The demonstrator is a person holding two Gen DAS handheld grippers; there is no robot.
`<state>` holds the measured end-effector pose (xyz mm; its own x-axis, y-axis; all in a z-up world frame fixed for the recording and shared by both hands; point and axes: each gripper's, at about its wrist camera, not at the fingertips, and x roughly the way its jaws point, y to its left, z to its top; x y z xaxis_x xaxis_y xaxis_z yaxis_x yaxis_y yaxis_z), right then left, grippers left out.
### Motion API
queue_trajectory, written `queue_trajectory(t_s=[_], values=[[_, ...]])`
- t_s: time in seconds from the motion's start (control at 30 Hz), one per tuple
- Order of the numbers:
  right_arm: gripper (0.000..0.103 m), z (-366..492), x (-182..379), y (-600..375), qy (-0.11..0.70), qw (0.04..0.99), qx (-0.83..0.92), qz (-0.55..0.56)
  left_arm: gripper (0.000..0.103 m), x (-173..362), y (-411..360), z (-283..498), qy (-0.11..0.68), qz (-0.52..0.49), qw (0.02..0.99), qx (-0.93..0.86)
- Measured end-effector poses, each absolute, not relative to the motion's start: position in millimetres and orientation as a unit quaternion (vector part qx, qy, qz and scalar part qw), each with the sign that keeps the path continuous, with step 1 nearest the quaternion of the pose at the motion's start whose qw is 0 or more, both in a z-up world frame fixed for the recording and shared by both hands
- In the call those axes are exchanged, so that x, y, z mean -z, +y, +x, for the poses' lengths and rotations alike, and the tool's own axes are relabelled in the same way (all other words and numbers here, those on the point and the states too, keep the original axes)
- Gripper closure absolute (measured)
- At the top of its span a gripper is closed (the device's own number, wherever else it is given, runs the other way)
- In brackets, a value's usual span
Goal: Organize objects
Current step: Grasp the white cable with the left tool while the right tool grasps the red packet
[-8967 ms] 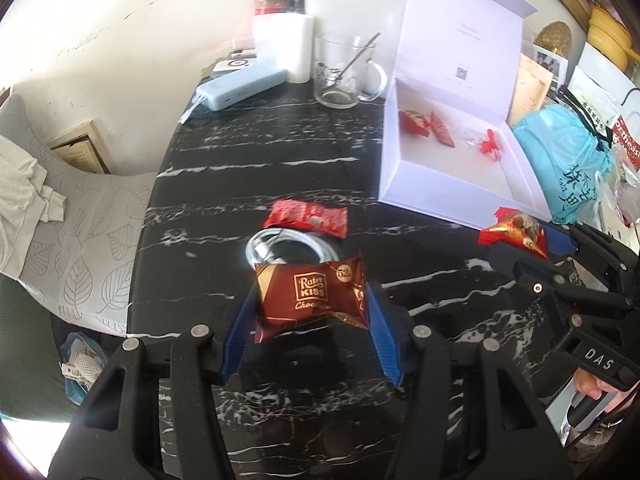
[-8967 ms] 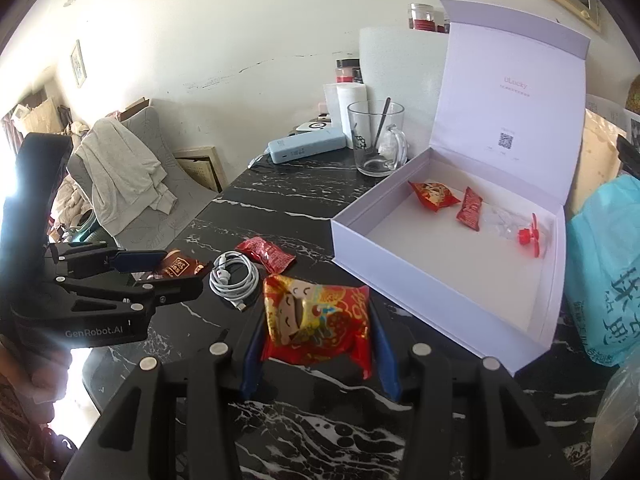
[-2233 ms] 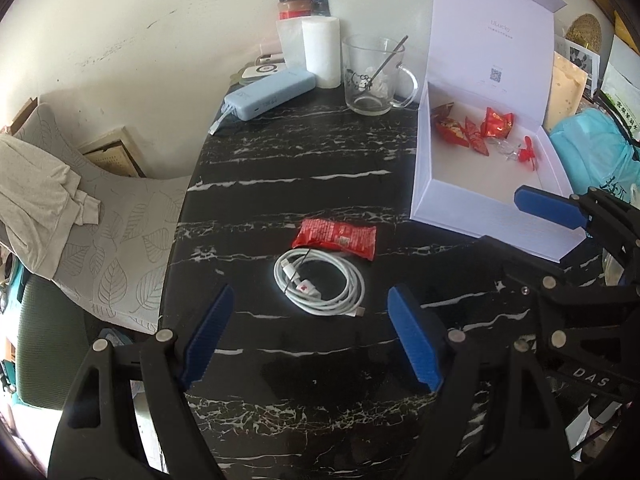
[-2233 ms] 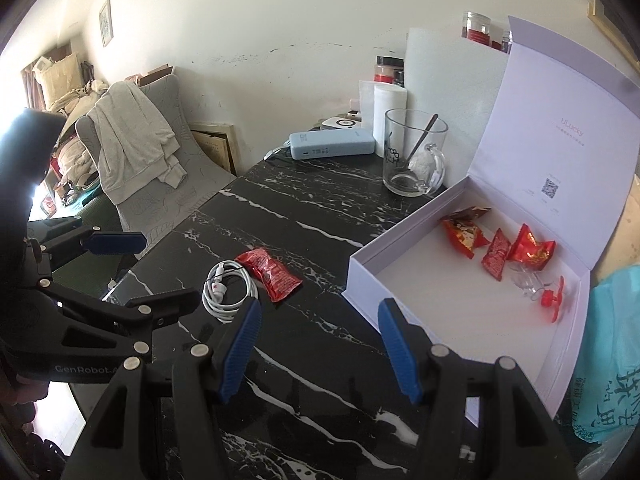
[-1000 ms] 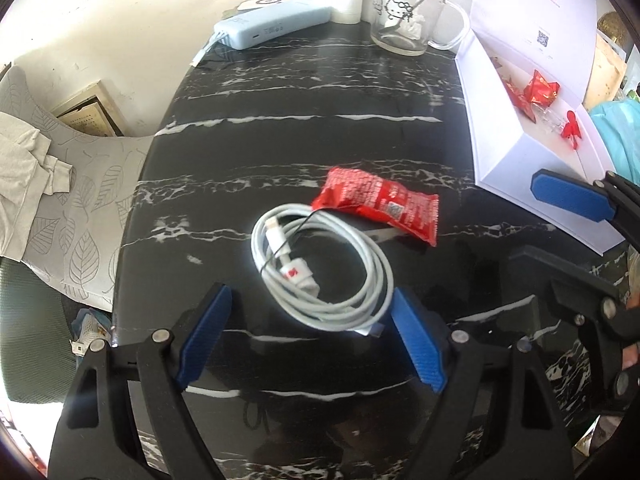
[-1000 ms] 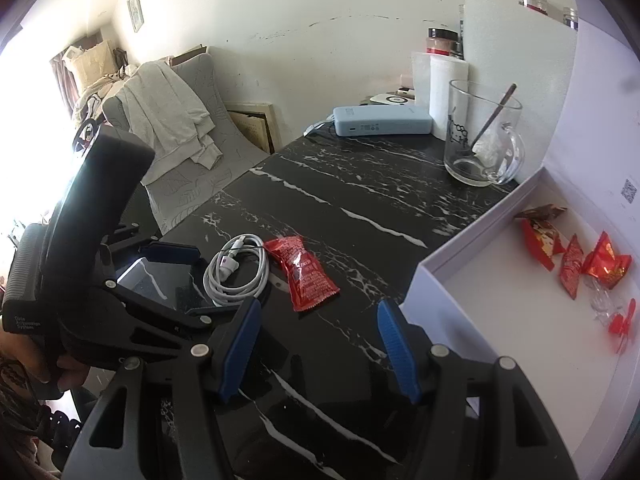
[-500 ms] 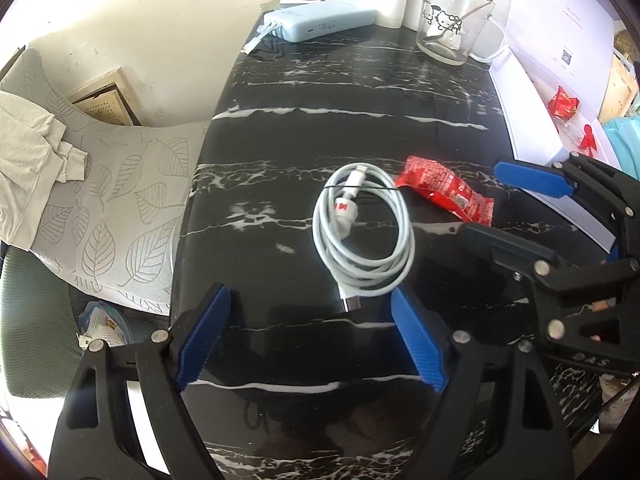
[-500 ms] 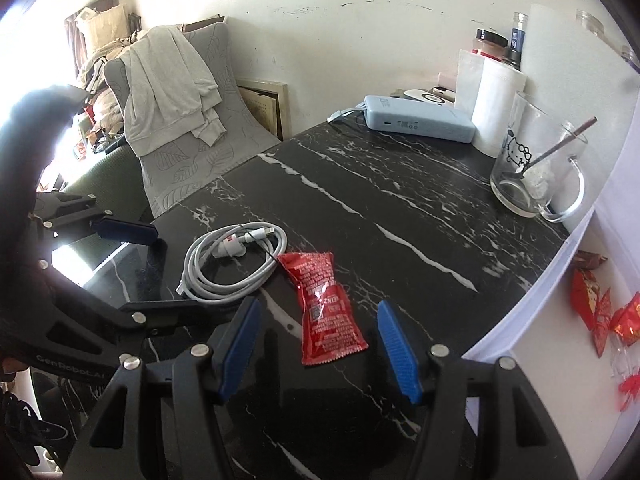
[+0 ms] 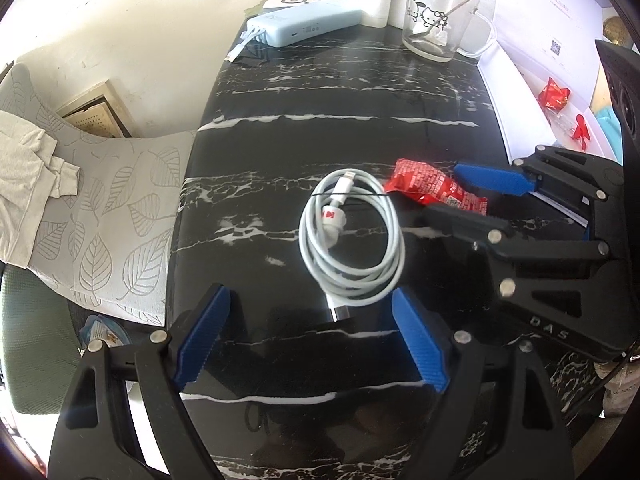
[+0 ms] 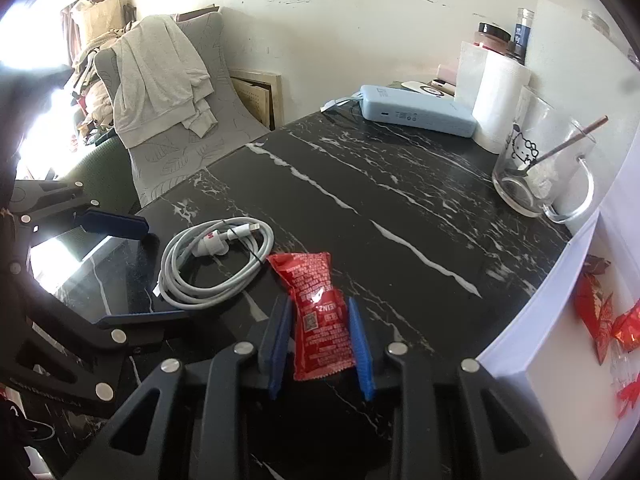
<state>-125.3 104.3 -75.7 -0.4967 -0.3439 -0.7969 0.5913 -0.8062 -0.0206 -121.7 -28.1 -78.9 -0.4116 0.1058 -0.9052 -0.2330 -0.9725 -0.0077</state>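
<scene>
Right gripper jaws were closing on the flat red foil sachet, pads at its sides; only the right wrist view showed this. Left gripper was released, coiled white cable at 12 o'clock. Black marble tabletop lay open toward 12; white box wall at 3.

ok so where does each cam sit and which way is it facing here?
Left wrist: on the left gripper, facing steeply down at the coiled white cable on the black marble table; own open blue fingers, right gripper alongside.
Right wrist: on the right gripper, facing down-forward; its jaws are closing around the red sachet; left gripper at left.
Shared: cable, sachet, Hello Kitty glass mug, white box.
</scene>
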Motion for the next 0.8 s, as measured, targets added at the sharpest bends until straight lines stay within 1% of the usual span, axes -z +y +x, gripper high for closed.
queue_trajectory(t_s=[0.13, 0.27, 0.4, 0.43, 0.47, 0.5, 0.53, 0.8], values=[[0.078, -120, 75, 111, 0.145, 0.270, 0.852, 0.424, 0.019, 79, -20, -125, 0.067, -0.530, 0.110, -0.838], [0.078, -114, 74, 118, 0.139, 0.262, 0.853, 0.429, 0.015, 79, -12, -130, 0.082, -0.519, 0.107, -0.844], [0.078, -108, 74, 124, 0.134, 0.257, 0.854, 0.432, 0.016, 80, -9, -136, 0.073, -0.516, 0.112, -0.846], [0.078, -107, 74, 126, 0.132, 0.255, 0.854, 0.433, 0.017, 80, -11, -138, 0.062, -0.519, 0.116, -0.845], [0.078, -106, 74, 128, 0.130, 0.253, 0.854, 0.435, 0.027, 79, -12, -138, 0.061, -0.514, 0.110, -0.849], [0.078, -104, 74, 130, 0.128, 0.251, 0.855, 0.436, 0.043, 77, -13, -138, 0.058, -0.511, 0.110, -0.851], [0.078, -102, 74, 131, 0.126, 0.249, 0.855, 0.438, 0.049, 75, -13, -138, 0.058, -0.509, 0.109, -0.852], [0.078, -79, 72, 153, 0.109, 0.229, 0.857, 0.448, 0.050, 73, -8, -120, 0.056, -0.514, 0.118, -0.848]])
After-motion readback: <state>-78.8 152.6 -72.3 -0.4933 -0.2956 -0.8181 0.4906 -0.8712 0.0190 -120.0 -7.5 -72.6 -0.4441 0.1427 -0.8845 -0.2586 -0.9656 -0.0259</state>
